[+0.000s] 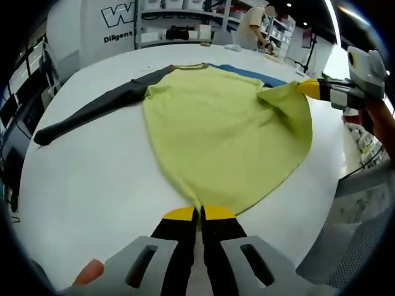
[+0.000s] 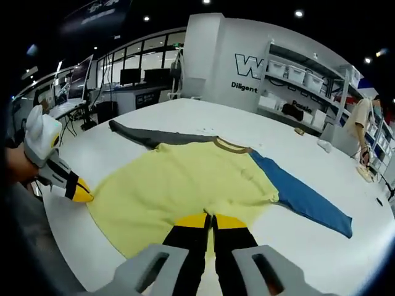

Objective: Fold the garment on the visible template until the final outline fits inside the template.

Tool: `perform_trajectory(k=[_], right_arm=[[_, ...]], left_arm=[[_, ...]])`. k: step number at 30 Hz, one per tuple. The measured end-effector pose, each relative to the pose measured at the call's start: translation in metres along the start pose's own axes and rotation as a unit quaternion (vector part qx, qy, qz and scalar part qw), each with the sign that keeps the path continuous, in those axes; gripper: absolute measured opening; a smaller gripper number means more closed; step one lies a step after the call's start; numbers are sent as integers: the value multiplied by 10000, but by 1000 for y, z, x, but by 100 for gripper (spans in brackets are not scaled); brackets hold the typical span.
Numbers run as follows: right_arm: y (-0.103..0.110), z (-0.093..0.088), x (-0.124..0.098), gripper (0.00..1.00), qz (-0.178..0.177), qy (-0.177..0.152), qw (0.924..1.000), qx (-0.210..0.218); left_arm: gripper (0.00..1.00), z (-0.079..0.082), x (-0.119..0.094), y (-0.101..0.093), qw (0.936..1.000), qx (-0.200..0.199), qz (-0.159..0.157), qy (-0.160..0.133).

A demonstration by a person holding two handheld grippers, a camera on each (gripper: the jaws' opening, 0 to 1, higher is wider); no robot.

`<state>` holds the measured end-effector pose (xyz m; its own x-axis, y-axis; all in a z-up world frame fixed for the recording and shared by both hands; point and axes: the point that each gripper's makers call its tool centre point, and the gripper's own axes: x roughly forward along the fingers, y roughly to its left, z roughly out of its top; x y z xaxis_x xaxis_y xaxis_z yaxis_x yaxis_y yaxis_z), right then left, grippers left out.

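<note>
One round white table (image 1: 92, 185). One yellow-green cloth shirt (image 1: 222, 135) w/ one grey sleeve (image 1: 92, 111), one blue sleeve (image 2: 308, 197), lies flat on it. Two grippers: left gripper (image 1: 199, 213) pinches the hem, right gripper (image 2: 211, 217) pinches a folded edge; both held low, level.

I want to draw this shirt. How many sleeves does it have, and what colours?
2. The dark grey sleeve stretches out flat on the white table to one side of the yellow shirt. The blue sleeve lies out on the other side.

Blue template (image 1: 247, 73) mostly hidden under garment (image 1: 222, 135); wall lettering (image 1: 117, 15) cut off.
</note>
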<state>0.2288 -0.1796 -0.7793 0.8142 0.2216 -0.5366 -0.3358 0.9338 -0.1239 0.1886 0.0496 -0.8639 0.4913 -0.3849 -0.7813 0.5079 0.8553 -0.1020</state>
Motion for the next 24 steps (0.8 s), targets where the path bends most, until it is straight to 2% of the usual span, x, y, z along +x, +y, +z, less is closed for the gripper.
perform_trajectory(k=[11,21,24], right_arm=[[-33,-18,-27,0,-336,19,9992,234],[-45,-34,-38,0,-480,122,9979,422],[-47,-41,-40,0,-526,240,9973,453]], left_arm=[[0,-1,0,0,10000,54,35,25],[0,-3,-2,-2,9999,101,48,69],[0,-4,-2,-3,9999,105,52,81]])
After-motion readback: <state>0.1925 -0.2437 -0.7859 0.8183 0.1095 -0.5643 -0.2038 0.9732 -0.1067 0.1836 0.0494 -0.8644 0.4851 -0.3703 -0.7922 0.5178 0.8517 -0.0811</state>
